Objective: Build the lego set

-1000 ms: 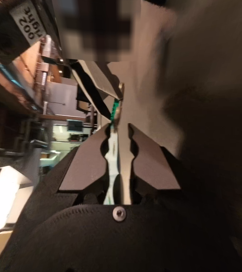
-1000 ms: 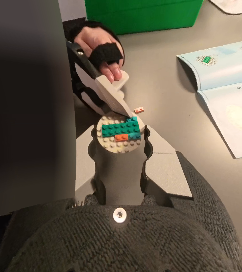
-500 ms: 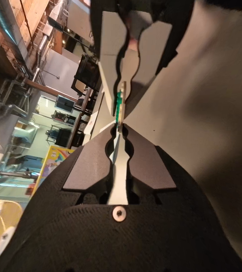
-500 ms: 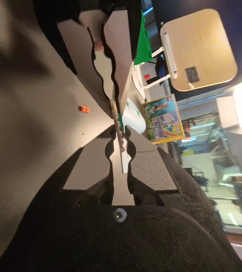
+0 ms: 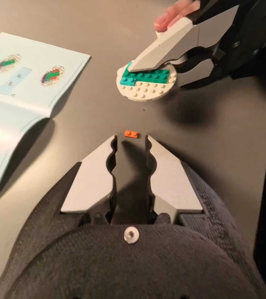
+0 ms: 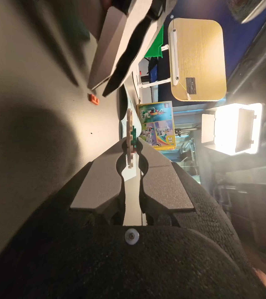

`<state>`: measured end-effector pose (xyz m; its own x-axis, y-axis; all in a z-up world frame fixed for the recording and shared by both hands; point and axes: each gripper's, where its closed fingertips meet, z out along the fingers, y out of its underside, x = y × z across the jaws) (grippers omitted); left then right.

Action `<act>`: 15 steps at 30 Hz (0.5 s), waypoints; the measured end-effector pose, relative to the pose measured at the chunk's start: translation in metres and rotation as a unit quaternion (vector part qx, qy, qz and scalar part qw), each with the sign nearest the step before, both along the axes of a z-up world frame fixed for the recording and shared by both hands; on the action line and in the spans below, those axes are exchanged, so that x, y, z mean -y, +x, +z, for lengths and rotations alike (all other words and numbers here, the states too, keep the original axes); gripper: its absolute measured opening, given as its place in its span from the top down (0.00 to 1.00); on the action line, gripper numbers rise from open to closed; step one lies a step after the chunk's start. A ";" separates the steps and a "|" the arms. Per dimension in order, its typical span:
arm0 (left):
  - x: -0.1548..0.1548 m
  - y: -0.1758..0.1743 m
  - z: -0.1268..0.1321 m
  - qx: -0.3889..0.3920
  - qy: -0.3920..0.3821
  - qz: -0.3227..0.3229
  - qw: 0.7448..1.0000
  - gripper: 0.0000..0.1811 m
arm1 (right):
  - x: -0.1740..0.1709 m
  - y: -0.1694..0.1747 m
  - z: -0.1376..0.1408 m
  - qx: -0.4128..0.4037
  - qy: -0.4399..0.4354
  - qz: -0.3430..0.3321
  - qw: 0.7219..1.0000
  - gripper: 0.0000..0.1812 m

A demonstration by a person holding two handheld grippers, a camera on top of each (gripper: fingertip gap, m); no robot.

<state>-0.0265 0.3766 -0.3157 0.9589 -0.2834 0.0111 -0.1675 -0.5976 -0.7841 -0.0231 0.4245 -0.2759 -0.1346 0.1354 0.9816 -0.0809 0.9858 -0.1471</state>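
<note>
My right gripper [image 6: 131, 140] is shut on the edge of a round cream plate [image 6: 129, 127] and holds it above the grey table. In the right wrist view the plate shows edge-on. In the left wrist view the plate [image 5: 146, 90] carries green and teal bricks [image 5: 146, 76], with the right gripper [image 5: 145, 72] clamped over them at the upper right. My left gripper [image 5: 131, 137] is open and empty, low over the table. A small orange plate [image 5: 131, 134] lies just beyond its tips, centred between them. The right wrist view shows this orange plate [image 6: 93, 99] below the left gripper [image 6: 97, 91].
An open instruction booklet [image 5: 23, 80] lies on the table to the left. A yellow lego box [image 6: 156, 126], a green box [image 6: 155, 47] and a wooden panel [image 6: 197, 59] stand beyond the table. A hand [image 5: 171, 17] holds the right gripper. Spacing between my two grippers at the tips: around 7 cm.
My left gripper has let go of the round plate, opened, and swung down over the orange plate on the table. My right gripper still holds the round plate.
</note>
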 end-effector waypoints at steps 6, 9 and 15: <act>-0.005 0.001 -0.005 0.004 -0.020 -0.003 1.000 0.84 | 0.003 0.001 -0.003 0.008 0.002 0.007 1.000 0.96; -0.006 0.000 -0.005 -0.009 -0.017 -0.008 1.000 0.87 | 0.003 0.001 -0.002 0.006 0.000 0.008 1.000 0.96; -0.007 0.002 -0.005 -0.017 -0.015 -0.020 1.000 0.92 | 0.002 0.000 -0.001 -0.003 0.009 0.005 1.000 0.96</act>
<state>-0.0246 0.3839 -0.3208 0.9471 -0.3206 -0.0117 -0.2170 -0.6133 -0.7594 -0.0227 0.4224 -0.2765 -0.1309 0.1161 0.9846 -0.0913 0.9875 -0.1286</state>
